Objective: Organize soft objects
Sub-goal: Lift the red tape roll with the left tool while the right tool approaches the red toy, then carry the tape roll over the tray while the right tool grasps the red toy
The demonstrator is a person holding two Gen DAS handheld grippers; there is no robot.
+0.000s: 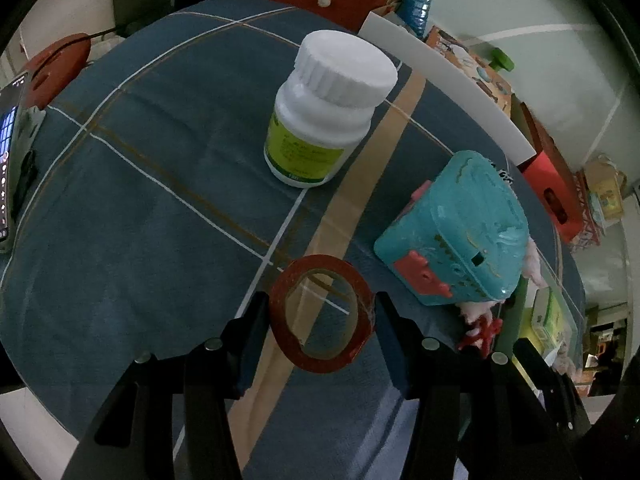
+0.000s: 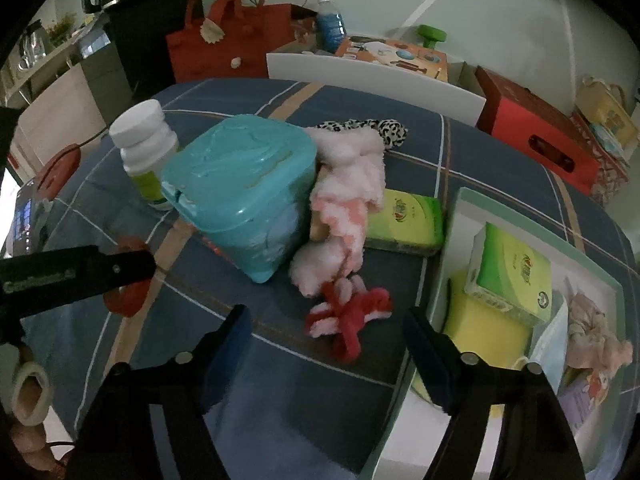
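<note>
Blue plaid cloth (image 1: 132, 184) over the surface, crossed by white lines and a tan stripe; red tote bag (image 2: 232, 40) and water bottle (image 2: 330, 26) beyond the far edge.

Left gripper (image 1: 322, 316): fingers (image 1: 252, 328) clenched on a red tape roll (image 1: 320, 312), held up off the cloth, hole facing the camera. White pill bottle (image 1: 324, 108) upright farther back. Teal plastic box (image 1: 460, 228) to the right, tipped, with pink latches.

Right gripper (image 2: 328, 340): fingers (image 2: 232, 332) released, nothing pressed between them, poised above the cloth just short of a red-and-white fluffy toy (image 2: 348, 316). Pink plush cloth (image 2: 348, 200) draped against the teal box, reaching down to the red-and-white toy. Leopard-print piece (image 2: 368, 126) behind the plush. Green tissue pack (image 2: 408, 224) flat on the cloth beside the plush.

White tray (image 2: 452, 240) at the right edge, holding a green tissue box (image 2: 508, 276) on a yellow sponge (image 2: 484, 328), and a pale pink plush (image 2: 592, 328) in the next compartment.
</note>
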